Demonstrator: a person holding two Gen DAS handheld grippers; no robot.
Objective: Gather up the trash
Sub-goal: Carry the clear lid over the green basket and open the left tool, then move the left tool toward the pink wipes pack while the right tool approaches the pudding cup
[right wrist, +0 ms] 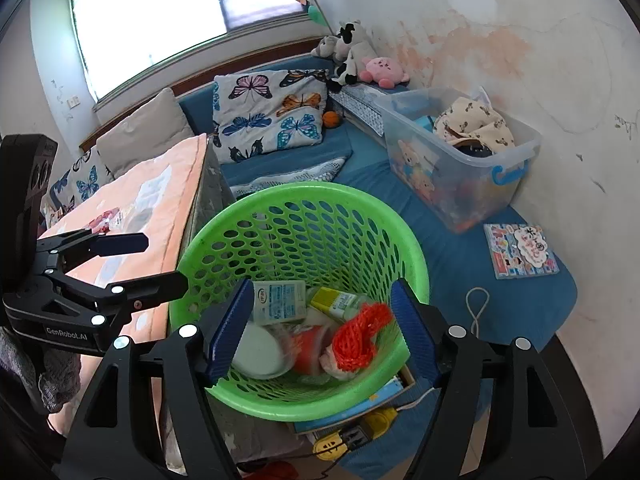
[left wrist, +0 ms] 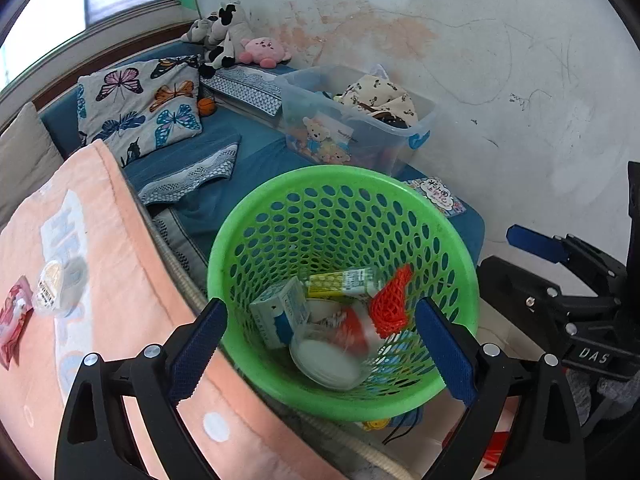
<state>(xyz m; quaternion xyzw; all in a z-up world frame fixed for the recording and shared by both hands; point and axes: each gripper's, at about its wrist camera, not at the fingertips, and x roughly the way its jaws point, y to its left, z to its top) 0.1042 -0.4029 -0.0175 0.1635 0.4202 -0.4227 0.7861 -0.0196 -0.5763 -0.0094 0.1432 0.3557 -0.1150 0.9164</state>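
Observation:
A green perforated basket (left wrist: 248, 240) (right wrist: 416, 264) stands beside a peach-covered table (left wrist: 132, 264). It holds trash: a blue-white carton (left wrist: 280, 316) (right wrist: 280, 300), a yellow-green tube (left wrist: 340, 282) (right wrist: 336, 302), orange netting (left wrist: 390, 304) (right wrist: 360, 336), a clear lidded cup (left wrist: 332, 360) (right wrist: 260, 350). My left gripper (left wrist: 322, 354) is open and empty over the basket. My right gripper (right wrist: 320, 330) is open and empty over it too. A plastic cup (left wrist: 52, 290) and a pink wrapper (left wrist: 14, 320) lie on the table.
A clear storage bin (right wrist: 480, 176) with clothes sits on the blue mat (right wrist: 460, 264) by the wall. A picture book (right wrist: 520, 250), butterfly pillow (right wrist: 268, 116) and plush toys (right wrist: 360, 56) lie behind. A yellow power strip (right wrist: 360, 432) lies below the basket.

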